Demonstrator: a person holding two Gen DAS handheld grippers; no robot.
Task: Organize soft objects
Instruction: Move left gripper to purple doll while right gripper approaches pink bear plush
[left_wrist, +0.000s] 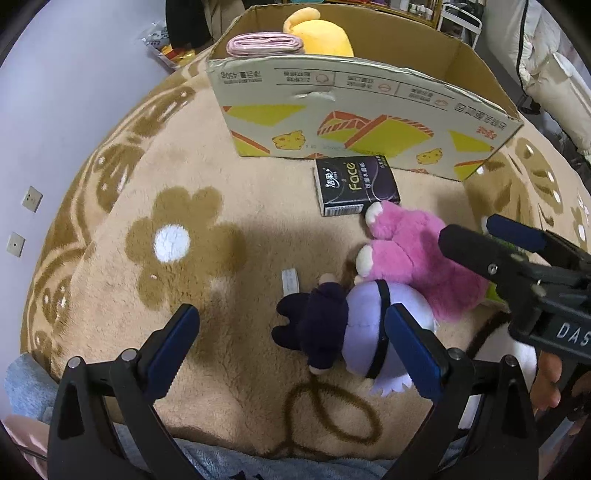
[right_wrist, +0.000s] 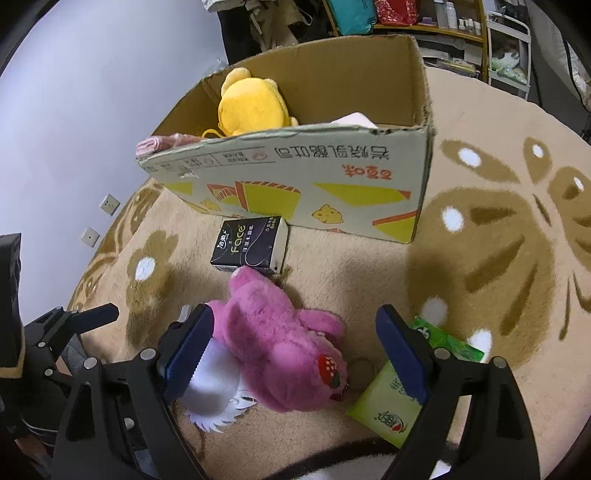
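A pink plush bear (right_wrist: 277, 343) (left_wrist: 413, 254) lies on the beige blanket, between the open fingers of my right gripper (right_wrist: 295, 350), which is not closed on it. A lilac-and-navy plush doll (left_wrist: 354, 325) lies beside it, its white hair (right_wrist: 214, 391) showing under the right gripper's left finger. My left gripper (left_wrist: 291, 343) is open around the doll's navy body. A dark tissue pack (left_wrist: 356, 184) (right_wrist: 251, 247) lies in front of the cardboard box (left_wrist: 369, 122) (right_wrist: 295, 173). The box holds a yellow plush (right_wrist: 251, 103) (left_wrist: 317, 35) and a pink bundle (left_wrist: 264, 44).
A green tissue pack (right_wrist: 391, 387) lies under the right gripper's right finger. The flower-patterned blanket (left_wrist: 177, 240) stretches left with free room. A lilac wall with sockets (left_wrist: 31, 199) is at the left. Shelves and a white rack (right_wrist: 506, 44) stand behind the box.
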